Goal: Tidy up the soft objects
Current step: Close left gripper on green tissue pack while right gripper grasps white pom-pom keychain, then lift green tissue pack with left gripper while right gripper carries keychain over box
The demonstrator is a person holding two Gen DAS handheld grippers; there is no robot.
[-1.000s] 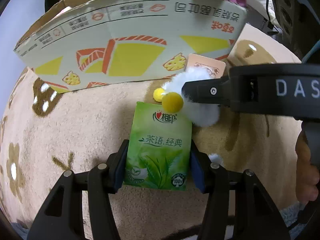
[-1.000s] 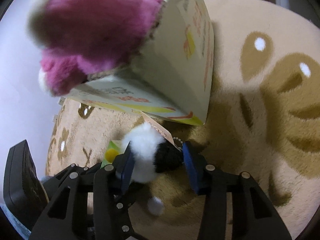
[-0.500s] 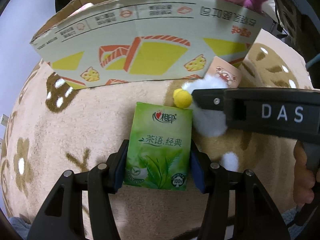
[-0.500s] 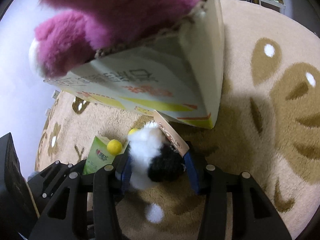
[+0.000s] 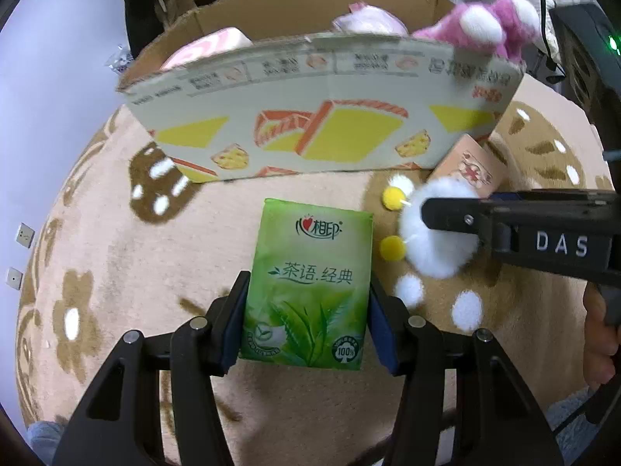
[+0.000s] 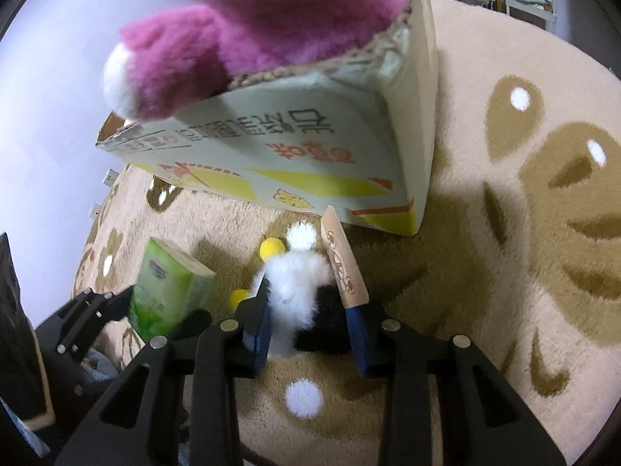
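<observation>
So both claws have something soft in them, right in front of the cardboard box.

Left gripper is clamped on a green tissue pack, blue pads pressing both long sides, pack standing up between the fingers and held over the beige rug. Right gripper has just been squeezing in, and a fluffy white and black plush toy sits squashed between its pads, with its little yellow pom-poms sticking out toward the tissue pack and a cardboard tag leaning against the right pad. The toy is just beside the near corner of the box. A pink plush hangs over the box's rim, and a couple of pale soft things lie inside it.
</observation>
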